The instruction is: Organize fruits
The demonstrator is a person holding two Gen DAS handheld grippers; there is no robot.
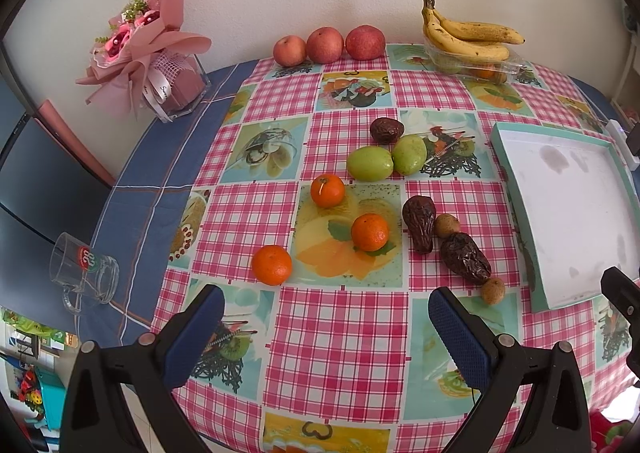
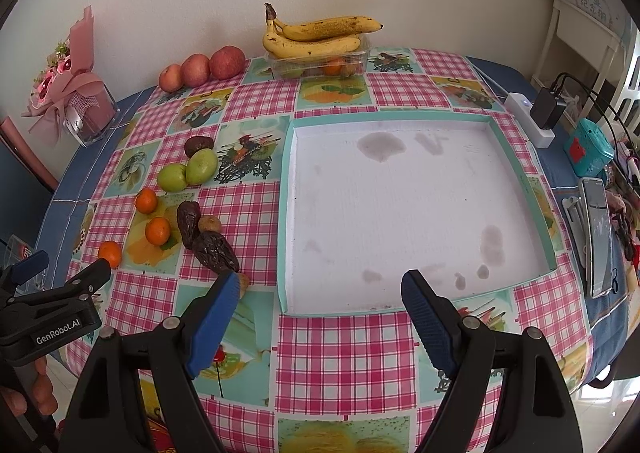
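Note:
Loose fruit lies on the checked tablecloth: three oranges (image 1: 272, 264), two green fruits (image 1: 369, 163), three dark wrinkled dates (image 1: 465, 257) and two small brown longans (image 1: 492, 290). A shallow white tray with a teal rim (image 2: 285, 213) sits empty to their right. My left gripper (image 1: 326, 307) hangs open above the near table edge, short of the oranges, holding nothing. My right gripper (image 2: 318, 293) is open over the tray's near edge, also holding nothing. The left gripper (image 2: 60, 265) shows at the left of the right wrist view.
Three red apples (image 1: 326, 45) line the back wall. Bananas (image 1: 468, 33) rest on a clear plastic box of fruit. A pink bouquet (image 1: 144, 49) and a glass mug (image 1: 84, 277) stand left. A power strip with charger (image 2: 536, 113), teal box and phone (image 2: 598, 237) lie right.

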